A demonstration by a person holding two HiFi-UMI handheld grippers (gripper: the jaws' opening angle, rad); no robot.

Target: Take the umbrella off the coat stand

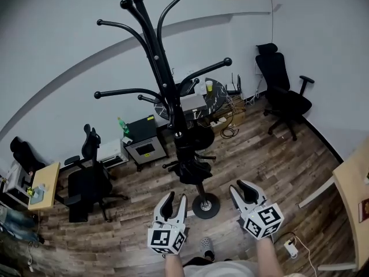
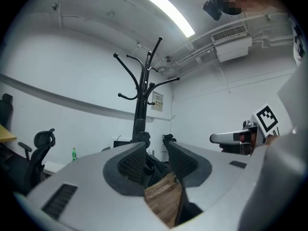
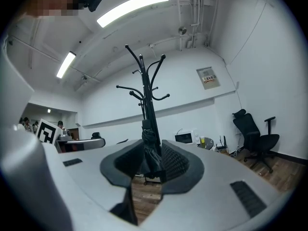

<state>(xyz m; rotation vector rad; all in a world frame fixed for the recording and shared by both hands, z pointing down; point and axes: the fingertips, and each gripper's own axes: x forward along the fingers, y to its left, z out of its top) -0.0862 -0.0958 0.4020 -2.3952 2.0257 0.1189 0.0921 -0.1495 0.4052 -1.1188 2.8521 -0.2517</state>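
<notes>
Scanning from the left, what comes first?

A black office chair on the wooden floor. Next is the left hand-held gripper, with its jaws apart and nothing between them.

And in the middle?

A tall black coat stand. A folded black umbrella hangs on it, low against the pole and above the round base.

Does either hand-held gripper touch it?

No. The right hand-held gripper, just right of the base, is also open and empty, clear of the umbrella. A second office chair sits far right, near the wall.
</notes>
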